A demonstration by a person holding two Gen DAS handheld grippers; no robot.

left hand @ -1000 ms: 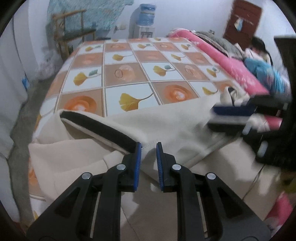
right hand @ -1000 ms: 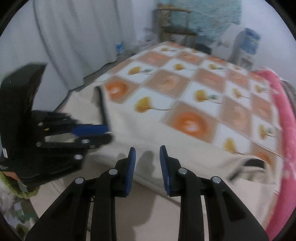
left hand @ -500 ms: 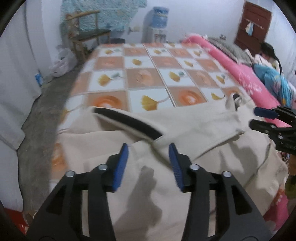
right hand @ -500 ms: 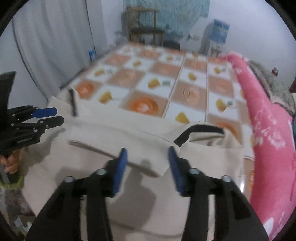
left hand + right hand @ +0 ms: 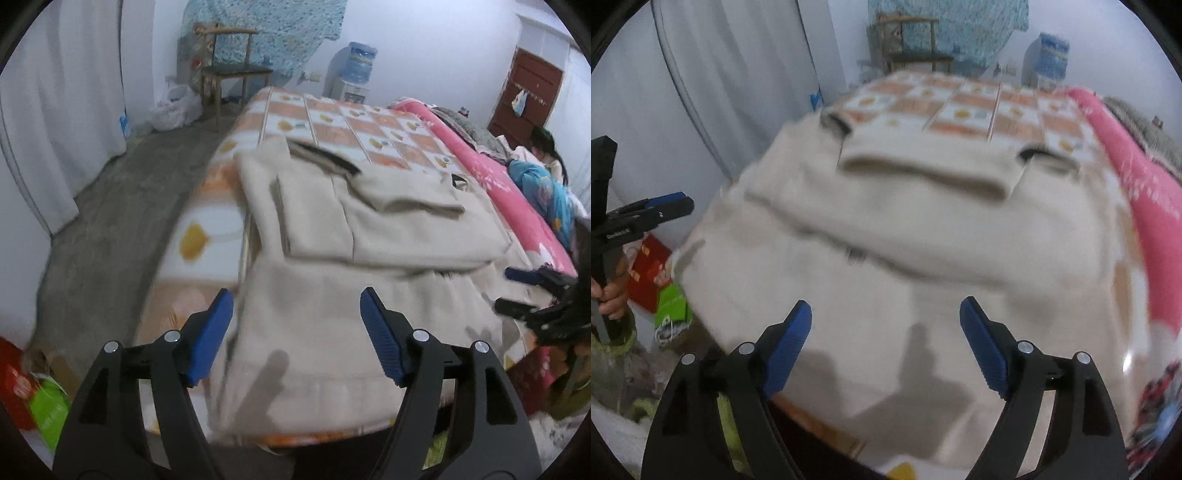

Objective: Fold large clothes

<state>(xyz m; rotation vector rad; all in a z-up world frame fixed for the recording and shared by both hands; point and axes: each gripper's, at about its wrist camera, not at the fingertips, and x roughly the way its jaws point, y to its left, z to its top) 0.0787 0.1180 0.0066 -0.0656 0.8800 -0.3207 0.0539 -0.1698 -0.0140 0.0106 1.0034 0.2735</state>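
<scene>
A large cream garment point(image 5: 369, 236) point(image 5: 905, 229) with dark cuffs lies on the bed's near end, its sleeves folded across the body, its hem hanging over the edge. My left gripper point(image 5: 297, 299) hovers above the garment's near left part, jaws opening, nothing between them. My right gripper point(image 5: 885, 312) hovers over the hem on the right, jaws also opening and holding nothing. Each gripper shows at the edge of the other's view: the right gripper point(image 5: 517, 291), the left gripper point(image 5: 670, 205) with a hand on its handle.
The bed carries an orange and white leaf-patterned sheet point(image 5: 351, 118) and a pink blanket point(image 5: 517, 199) along its right side, where a person point(image 5: 543, 147) lies. White curtain point(image 5: 55, 110), wooden chair point(image 5: 229, 70), water dispenser point(image 5: 354, 74). Red and green boxes point(image 5: 661, 284) sit on the floor.
Both grippers let go of the folded sleeves, opened wide and drew back toward the bed's near edge, away from each other. The sleeves now lie across the garment's body.
</scene>
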